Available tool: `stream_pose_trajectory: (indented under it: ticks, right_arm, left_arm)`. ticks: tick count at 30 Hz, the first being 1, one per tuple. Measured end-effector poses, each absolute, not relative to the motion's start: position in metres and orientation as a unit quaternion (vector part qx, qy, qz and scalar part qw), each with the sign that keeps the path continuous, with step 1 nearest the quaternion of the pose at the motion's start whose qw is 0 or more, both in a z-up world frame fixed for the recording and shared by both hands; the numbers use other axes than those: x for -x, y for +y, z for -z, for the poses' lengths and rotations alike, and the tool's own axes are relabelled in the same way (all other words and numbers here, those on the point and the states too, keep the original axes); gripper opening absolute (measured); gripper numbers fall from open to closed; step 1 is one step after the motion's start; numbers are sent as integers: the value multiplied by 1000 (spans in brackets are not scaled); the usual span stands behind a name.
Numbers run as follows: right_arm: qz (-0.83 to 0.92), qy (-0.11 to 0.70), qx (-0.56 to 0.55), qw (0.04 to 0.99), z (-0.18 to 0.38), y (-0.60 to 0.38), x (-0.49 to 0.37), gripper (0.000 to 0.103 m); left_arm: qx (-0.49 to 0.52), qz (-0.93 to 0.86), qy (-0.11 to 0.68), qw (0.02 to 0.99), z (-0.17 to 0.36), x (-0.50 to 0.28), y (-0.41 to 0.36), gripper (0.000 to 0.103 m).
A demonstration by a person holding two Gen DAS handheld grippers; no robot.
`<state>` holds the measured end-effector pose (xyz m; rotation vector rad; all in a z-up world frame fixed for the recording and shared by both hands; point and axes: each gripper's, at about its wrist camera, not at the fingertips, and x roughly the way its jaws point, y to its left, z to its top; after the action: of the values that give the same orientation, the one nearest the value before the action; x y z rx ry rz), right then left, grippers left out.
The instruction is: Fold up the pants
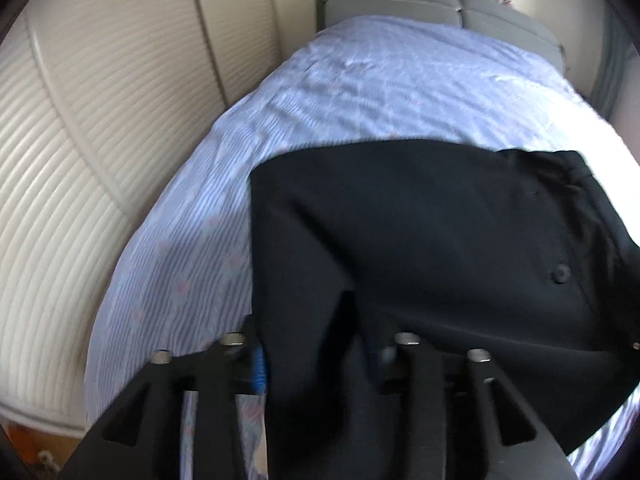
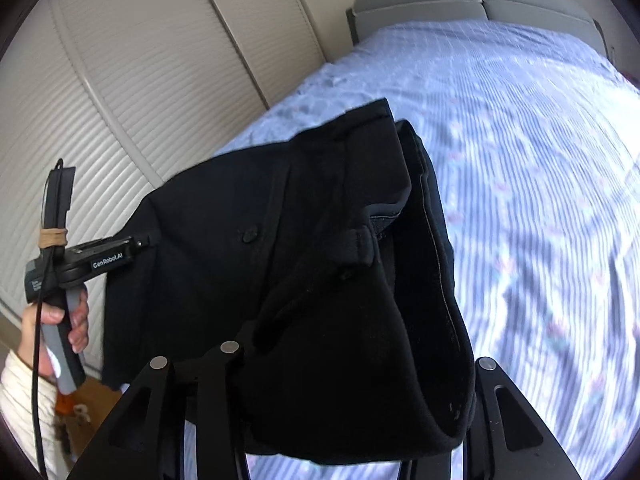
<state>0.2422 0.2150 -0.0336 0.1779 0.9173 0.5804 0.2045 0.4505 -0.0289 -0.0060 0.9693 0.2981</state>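
Note:
Black pants [image 1: 400, 220] are spread over the striped blue bedspread [image 1: 400, 80], a button showing on the right side. Their near edge rises into my left gripper [image 1: 320, 360]. Its jaws stand apart, one blue pad [image 1: 259, 368] is bare, and cloth is bunched in the gap. In the right wrist view the pants [image 2: 320, 220] drape waistband-first over my right gripper [image 2: 352, 360] and hide its fingertips. My left gripper [image 2: 146, 242] shows at the pants' left edge, held by a hand [image 2: 60, 320] in a cream sleeve.
Louvred cream wardrobe doors [image 1: 100, 140] run close along the bed's left side. A grey padded headboard [image 1: 400, 0] closes the far end. The bedspread [image 2: 540, 200] stretches wide to the right of the pants. A brown object [image 2: 88, 400] lies on the floor at lower left.

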Motion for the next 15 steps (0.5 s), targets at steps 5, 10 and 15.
stream_pose_trajectory:
  ticks: [5, 10, 15]
  right_arm:
    - [-264, 445, -67, 853, 26, 205, -219, 55]
    - [-252, 440, -50, 861, 9, 204, -203, 74]
    - [-221, 416, -28, 882, -10, 169, -185, 82]
  left_arm:
    - [-8, -183, 452, 873, 21, -184, 440, 71]
    - [11, -190, 431, 882, 0, -161, 426, 80]
    - [2, -175, 406, 897, -29, -133, 391, 84]
